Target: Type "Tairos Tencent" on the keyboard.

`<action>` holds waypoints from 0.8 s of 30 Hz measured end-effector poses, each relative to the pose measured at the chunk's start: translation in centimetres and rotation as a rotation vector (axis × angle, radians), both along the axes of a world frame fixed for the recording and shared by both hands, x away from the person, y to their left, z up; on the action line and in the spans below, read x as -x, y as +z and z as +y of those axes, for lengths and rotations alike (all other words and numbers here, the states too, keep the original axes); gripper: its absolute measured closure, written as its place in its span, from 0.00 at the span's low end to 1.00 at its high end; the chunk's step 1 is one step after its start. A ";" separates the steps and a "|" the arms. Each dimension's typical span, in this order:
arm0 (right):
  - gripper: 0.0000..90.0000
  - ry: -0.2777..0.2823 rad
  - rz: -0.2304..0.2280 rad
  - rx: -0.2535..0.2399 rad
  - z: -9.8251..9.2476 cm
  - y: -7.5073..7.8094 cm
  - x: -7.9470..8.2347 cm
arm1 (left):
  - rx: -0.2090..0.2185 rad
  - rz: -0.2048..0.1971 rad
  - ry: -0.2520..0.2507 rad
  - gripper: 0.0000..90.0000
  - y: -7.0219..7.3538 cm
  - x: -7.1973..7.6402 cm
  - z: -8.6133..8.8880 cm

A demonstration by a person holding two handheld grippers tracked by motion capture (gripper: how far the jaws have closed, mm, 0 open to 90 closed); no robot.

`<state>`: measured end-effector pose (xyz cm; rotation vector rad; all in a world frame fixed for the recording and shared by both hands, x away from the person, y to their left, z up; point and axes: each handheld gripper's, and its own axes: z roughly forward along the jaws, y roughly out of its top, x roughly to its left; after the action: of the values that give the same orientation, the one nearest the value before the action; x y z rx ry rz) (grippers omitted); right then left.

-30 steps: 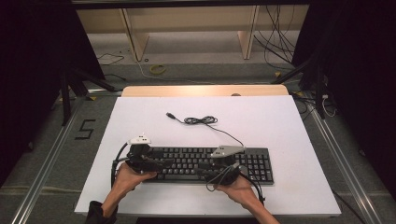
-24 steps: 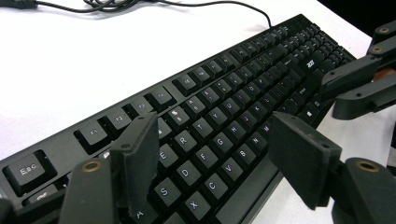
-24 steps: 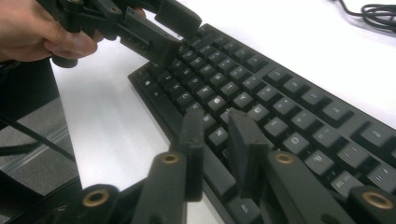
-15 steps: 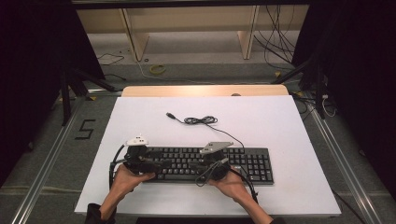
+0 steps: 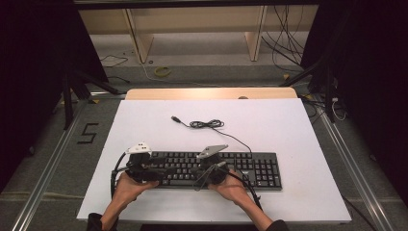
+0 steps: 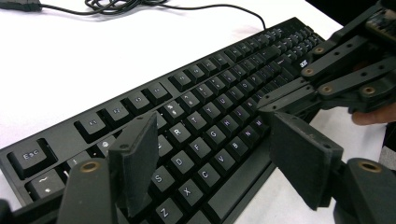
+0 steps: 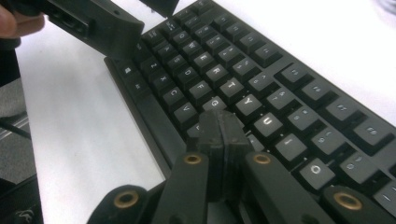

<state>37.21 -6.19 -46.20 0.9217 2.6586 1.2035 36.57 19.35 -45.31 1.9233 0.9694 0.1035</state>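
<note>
A black keyboard (image 5: 211, 169) lies along the near edge of a white table (image 5: 288, 130), its cable (image 5: 207, 124) coiled loosely behind it. The right gripper (image 7: 219, 122), jaws pressed together after just closing with nothing between them, rests its tips on the middle letter keys. The left gripper (image 6: 210, 154) hovers, jaws spread, over the keyboard's left end.
</note>
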 end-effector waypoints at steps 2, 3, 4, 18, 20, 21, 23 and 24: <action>1.00 0.002 0.004 0.005 0.2 -0.2 -0.1 | 0.003 0.000 -0.001 0.36 0.0 0.1 0.0; 1.00 0.003 0.008 0.008 0.3 -0.2 -0.2 | 0.003 -0.003 -0.001 0.36 0.0 0.2 0.0; 1.00 0.002 0.011 0.013 0.4 -0.3 -0.2 | 0.006 -0.004 0.000 0.36 0.0 0.3 -0.1; 1.00 0.008 0.018 0.044 0.7 -0.9 -0.3 | 0.014 -0.004 -0.001 0.35 -0.3 0.7 -0.2; 1.00 0.007 0.023 0.045 0.8 -0.9 -0.2 | 0.014 -0.003 0.000 0.35 -0.3 0.7 -0.2; 1.00 0.006 0.022 0.047 0.8 -0.9 -0.2 | 0.014 -0.004 0.001 0.35 -0.3 0.7 -0.1; 1.00 0.009 0.017 0.050 0.8 -1.0 -0.3 | 0.014 -0.007 0.000 0.35 -0.3 0.7 -0.1; 1.00 0.009 0.017 0.052 0.8 -1.1 -0.3 | 0.014 -0.008 0.001 0.35 -0.3 0.7 -0.1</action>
<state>37.53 -5.37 -47.26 0.9176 2.6965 1.1270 35.86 19.28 -45.59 1.9081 0.9634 0.1040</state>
